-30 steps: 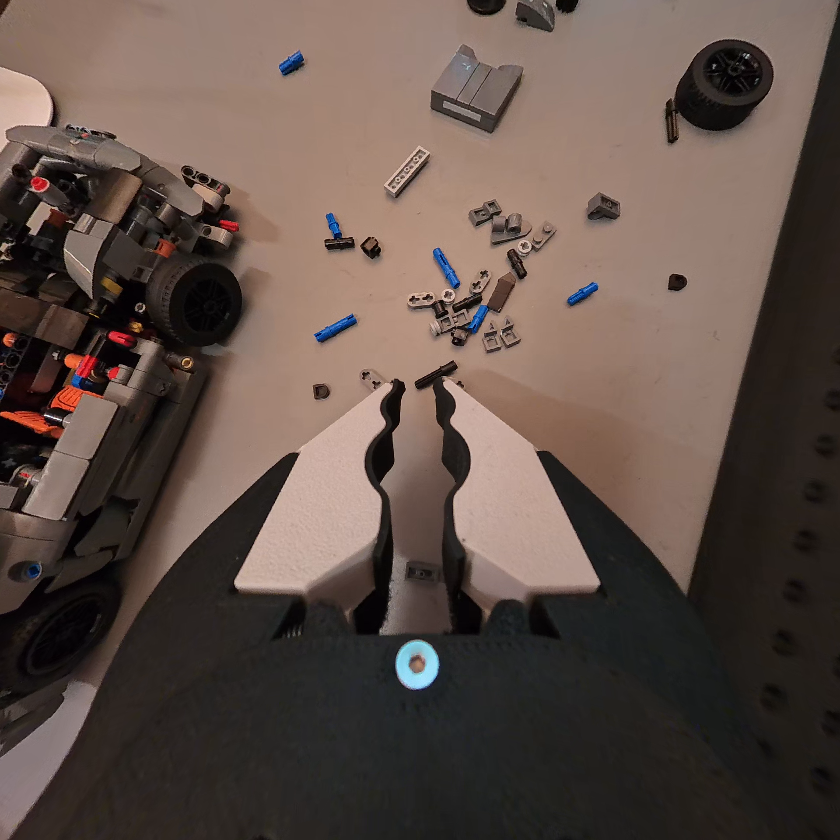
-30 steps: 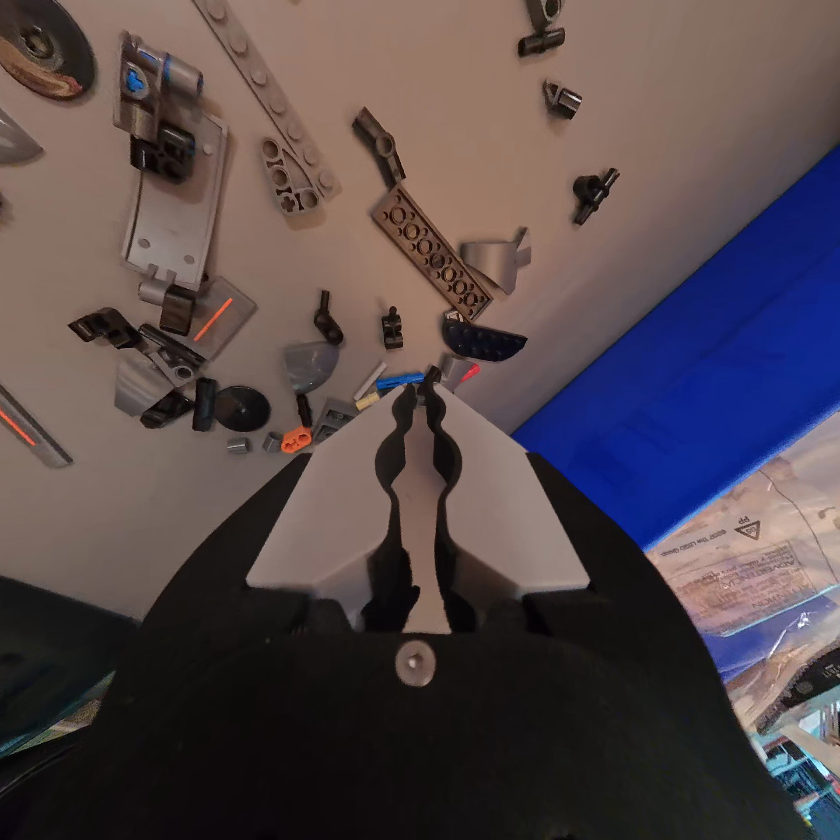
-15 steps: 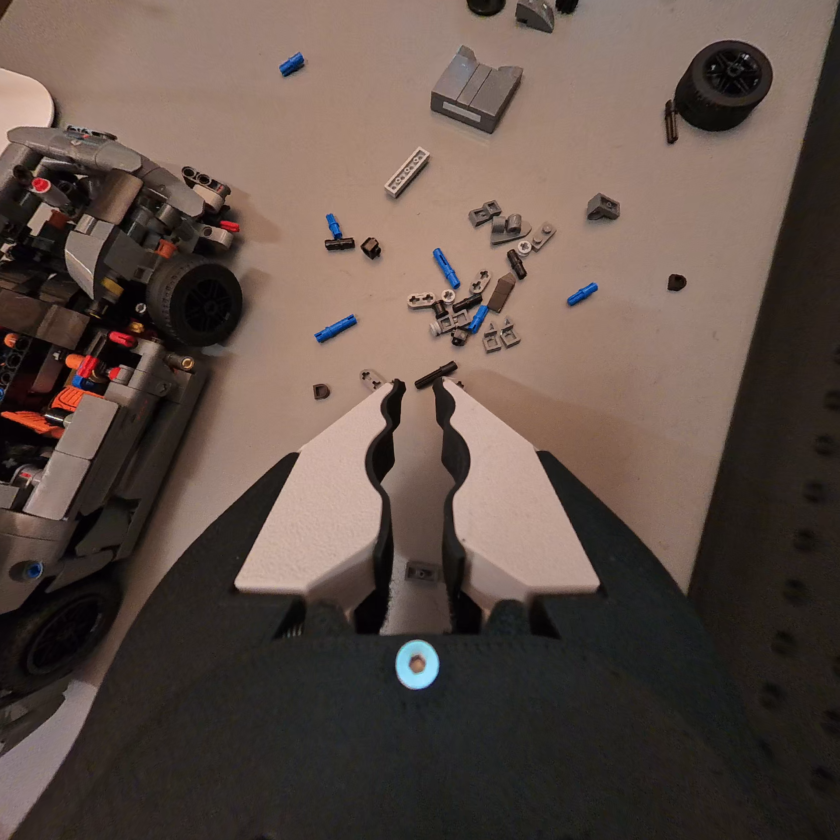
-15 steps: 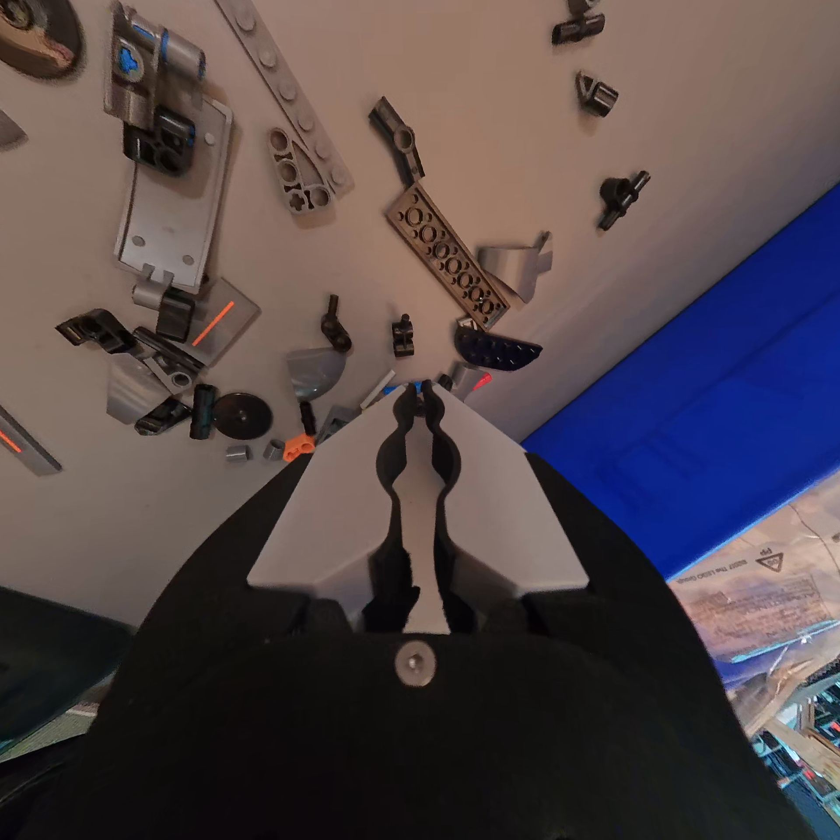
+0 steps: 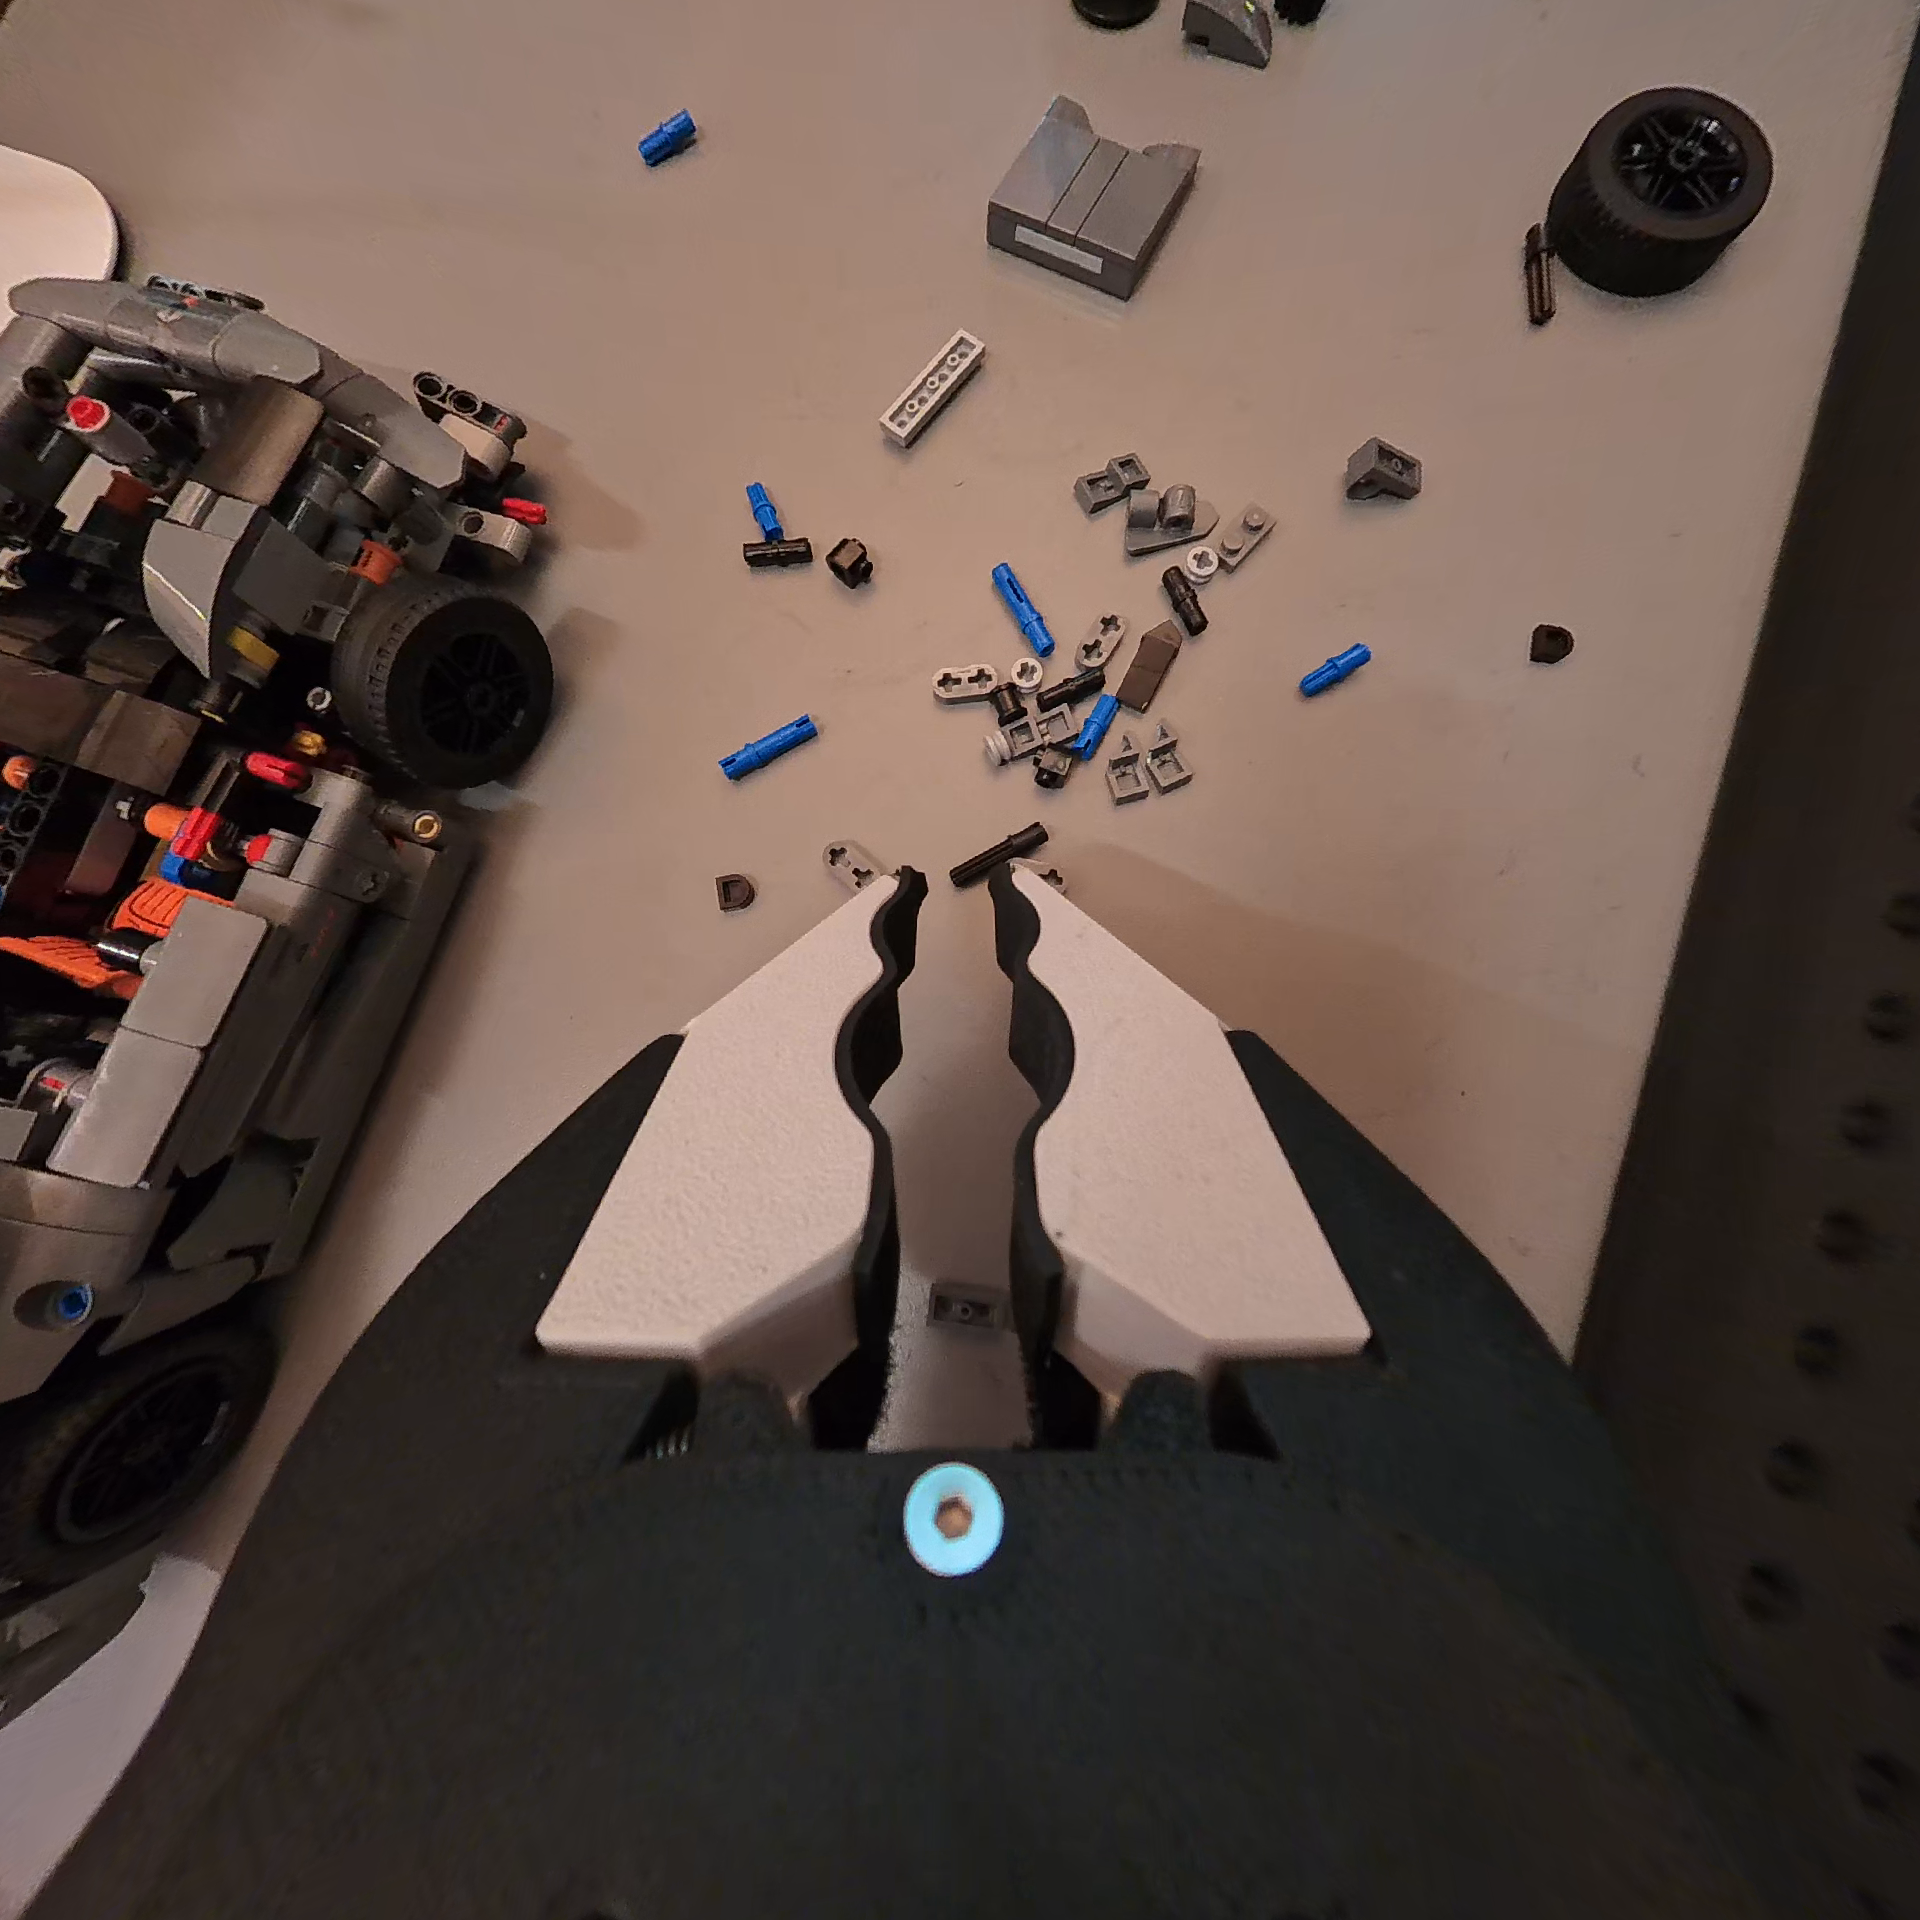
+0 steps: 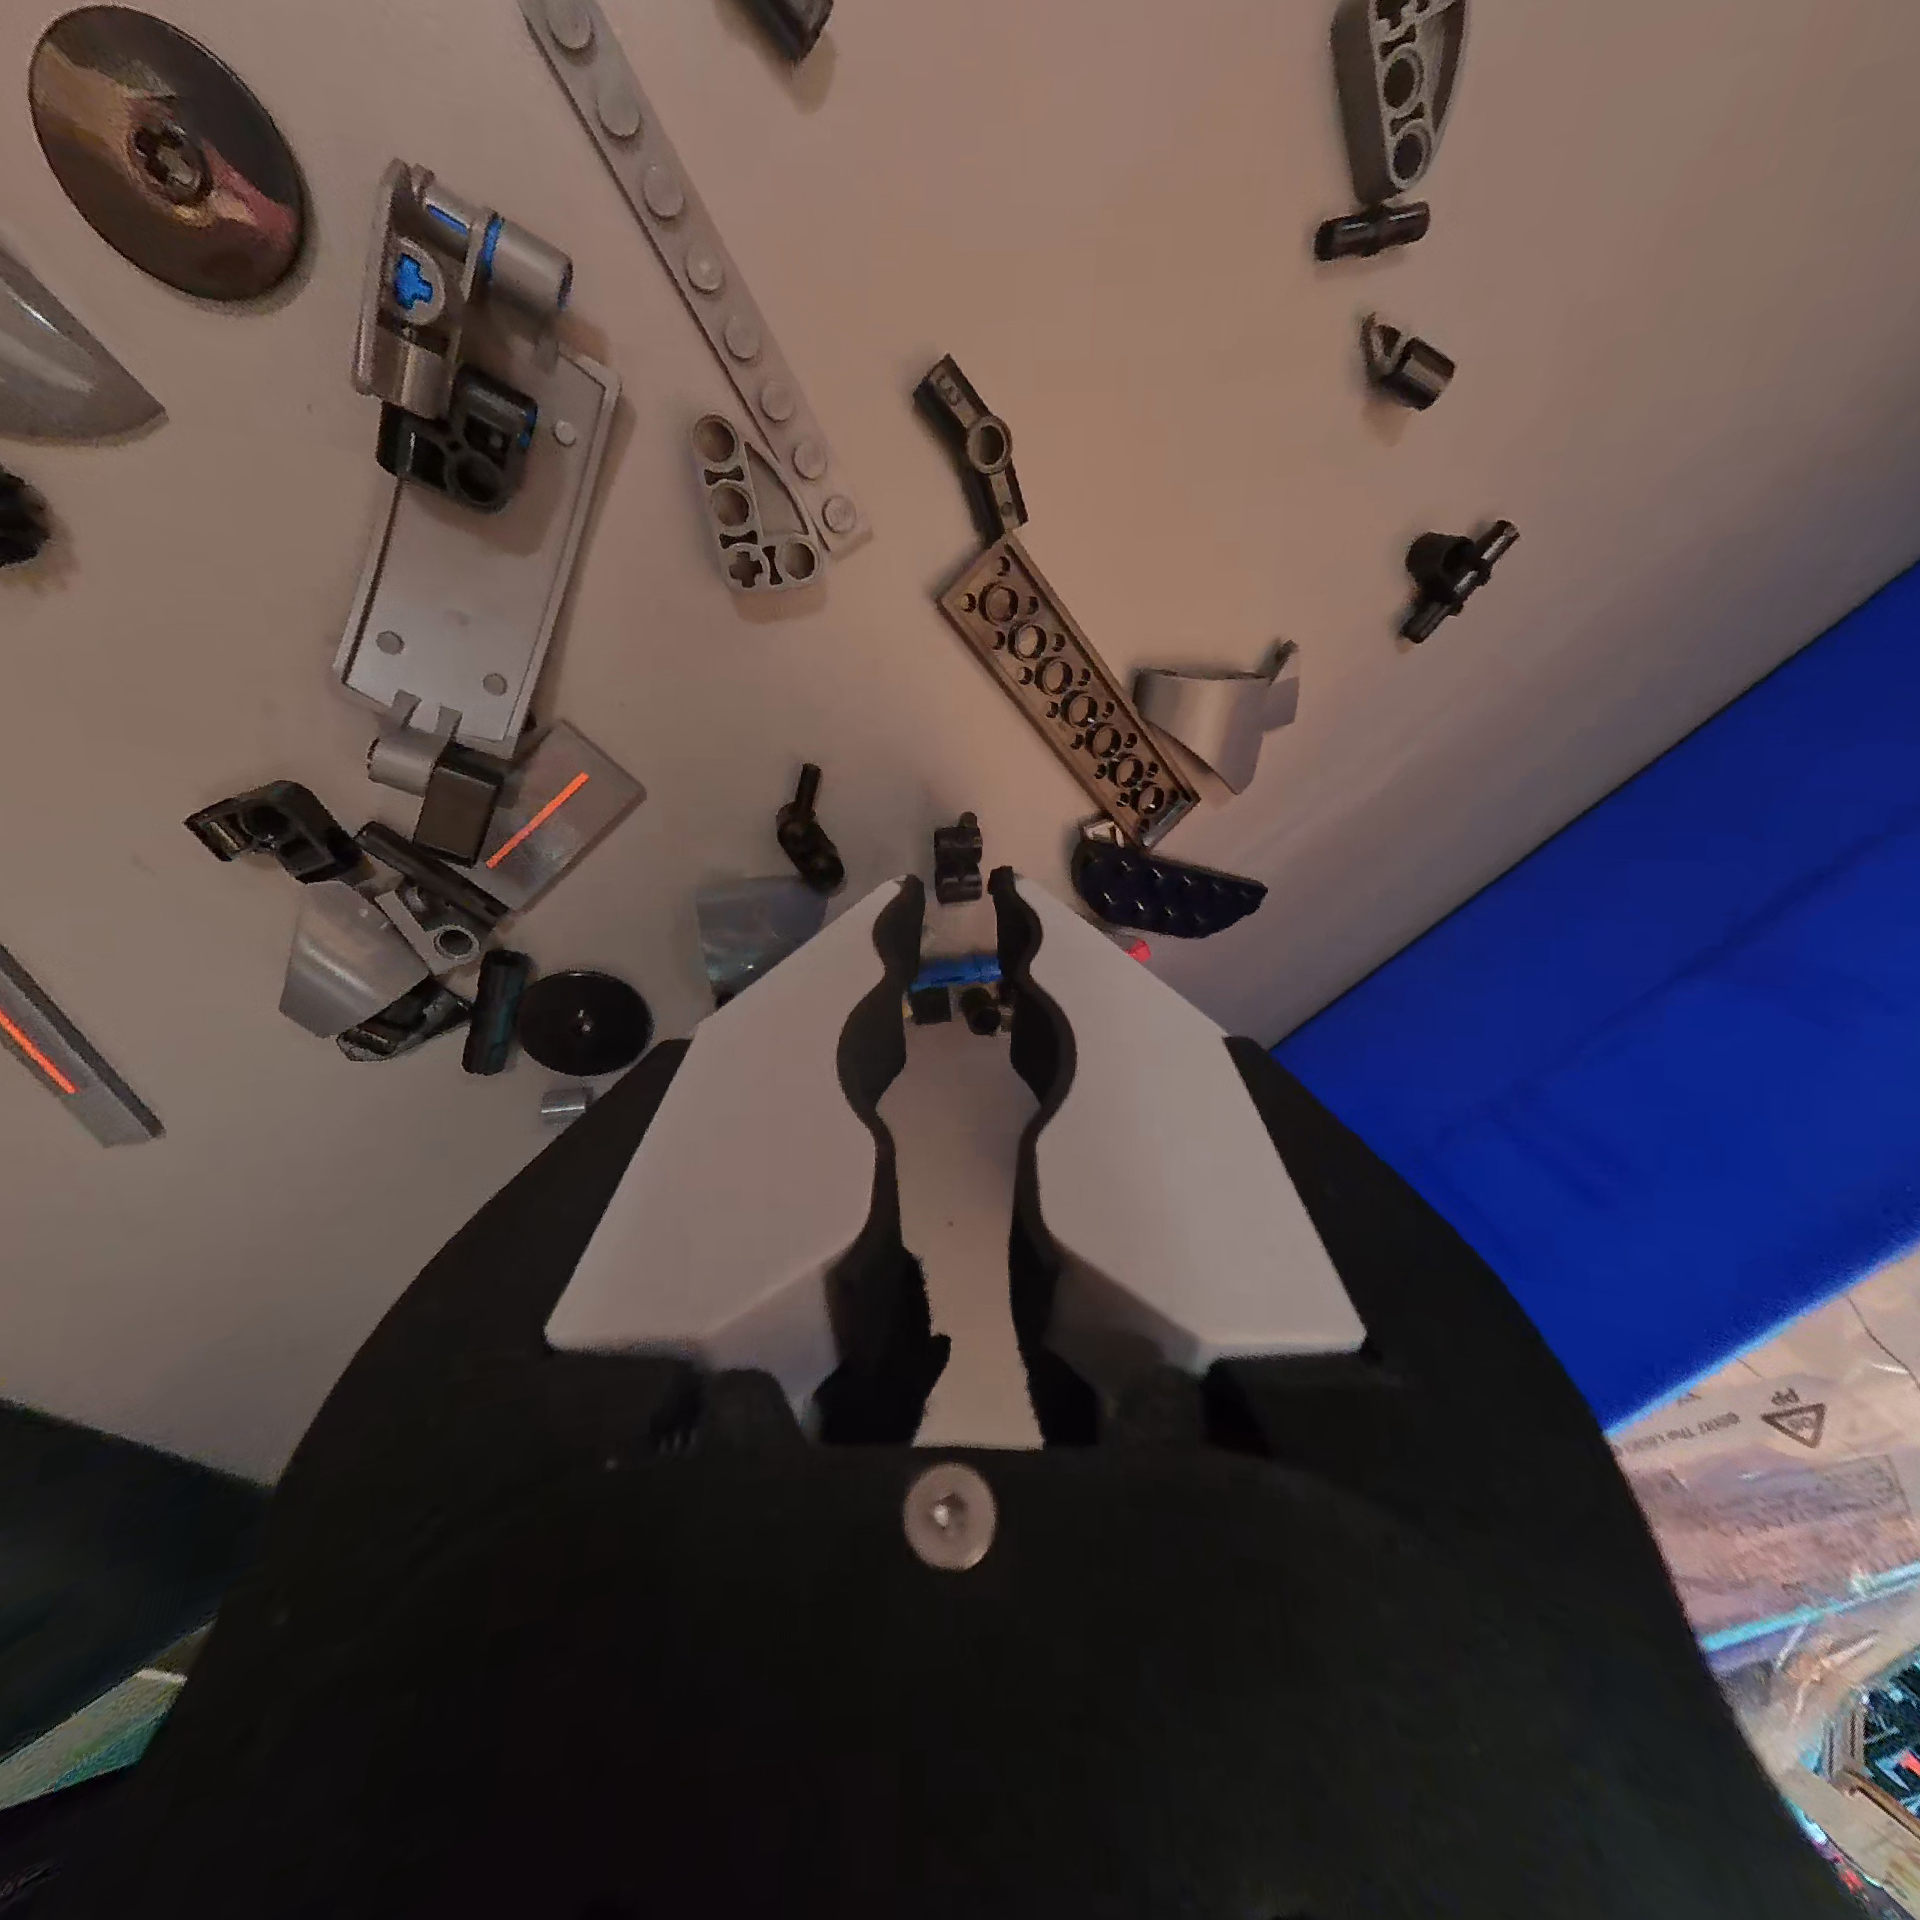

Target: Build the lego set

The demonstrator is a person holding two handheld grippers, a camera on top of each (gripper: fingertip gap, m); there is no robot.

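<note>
Left wrist view, left to right. The partly built car (image 5: 208, 790) lies well to the left of the left gripper (image 5: 954, 883), one fitted wheel (image 5: 457, 691) toward it. Ahead of the tips is a scatter of small parts: a blue pin (image 5: 767, 746) ahead-left, a black axle pin (image 5: 997, 856) touching or just beside the right fingertip, a cluster of grey clips and connectors (image 5: 1091, 707) beyond. A loose wheel (image 5: 1662, 203) sits far ahead-right near the table (image 5: 1351, 1039) edge. The left gripper is narrowly parted and holds nothing; a small grey plate (image 5: 966, 1307) lies on the table under the gap, not gripped.

Right wrist view, left to right. Grey panels (image 6: 468, 561) lie ahead-left, a long grey plate (image 6: 696, 260) ahead, a dark holed plate (image 6: 1070, 686) ahead-right, and a blue box (image 6: 1610, 987) to the right. The right gripper (image 6: 956, 883) is narrowly parted over a blue pin (image 6: 954, 972) and small black parts between its fingers. Whether it touches them cannot be told.

Hazards:
- Closing here may trap the black parts with the pin, since they lie crowded together.
- A round pin may roll or squirt from the curved pads if gripped off-centre.
- Lowering the left gripper may knock the axle pin away.
</note>
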